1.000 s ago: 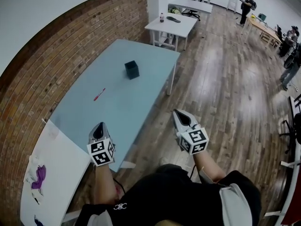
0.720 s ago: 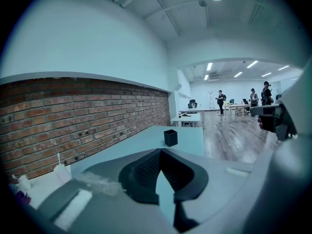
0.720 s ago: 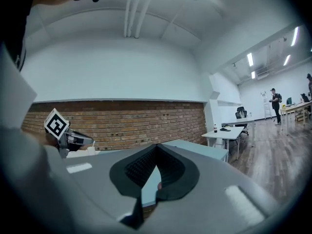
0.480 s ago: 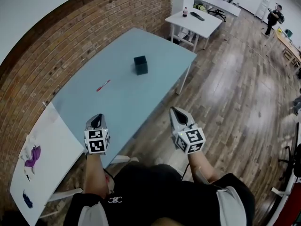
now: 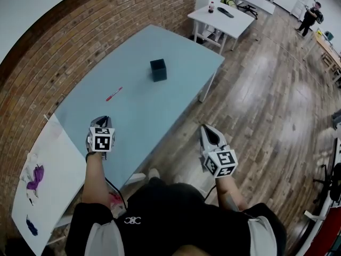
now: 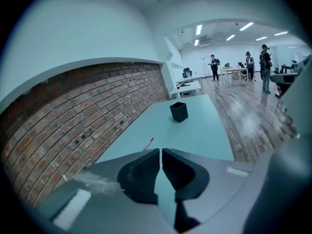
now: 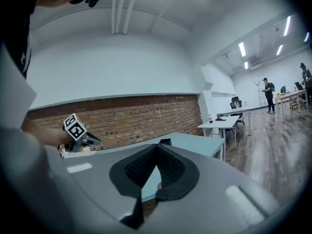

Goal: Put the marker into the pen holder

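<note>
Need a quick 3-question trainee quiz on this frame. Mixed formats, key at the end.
1. True or false: the marker already stands in the pen holder.
2. Multiple choice: what is in the right claw? A) the marker B) nothing, it is shut and empty C) the pen holder
3. Short answer: on the blue table, which lies nearer the person, the marker or the pen holder?

Key:
1. False. It lies flat on the table, apart from the holder.
2. B.
3. The marker.
</note>
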### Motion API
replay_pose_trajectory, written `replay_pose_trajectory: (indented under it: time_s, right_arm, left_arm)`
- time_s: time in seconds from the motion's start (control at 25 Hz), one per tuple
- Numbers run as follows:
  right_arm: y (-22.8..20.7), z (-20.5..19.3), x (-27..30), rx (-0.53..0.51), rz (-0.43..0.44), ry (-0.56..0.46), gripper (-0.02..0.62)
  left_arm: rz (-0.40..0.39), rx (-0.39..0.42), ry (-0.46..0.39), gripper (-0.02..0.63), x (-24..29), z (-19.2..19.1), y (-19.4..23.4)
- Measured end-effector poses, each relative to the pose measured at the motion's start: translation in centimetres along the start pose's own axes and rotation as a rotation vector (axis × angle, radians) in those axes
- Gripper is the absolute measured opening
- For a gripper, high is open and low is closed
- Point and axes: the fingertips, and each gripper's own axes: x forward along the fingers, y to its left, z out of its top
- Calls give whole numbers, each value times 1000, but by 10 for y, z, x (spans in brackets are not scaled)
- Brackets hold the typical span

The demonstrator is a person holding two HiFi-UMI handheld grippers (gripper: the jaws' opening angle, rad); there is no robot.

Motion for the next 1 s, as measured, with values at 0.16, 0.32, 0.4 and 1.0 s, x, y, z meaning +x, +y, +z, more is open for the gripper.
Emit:
replay_pose_trajectory:
  time_s: [0.16, 0.32, 0.4, 1.0]
  right_arm:
    - [2, -6, 7, -10, -4, 43, 4]
    - [2, -12, 18, -20, -30, 77, 4]
    - [3, -19, 23, -30, -41, 113, 5]
    - [32, -69, 83, -152, -62, 352, 3]
  left_arm:
    - [-14, 66, 31, 34, 29, 3, 25]
    - [-43, 128, 52, 58, 63, 0, 48]
    - [-77, 146, 65, 66, 82, -4, 54]
    - [-289, 215, 227, 98, 268, -45, 88]
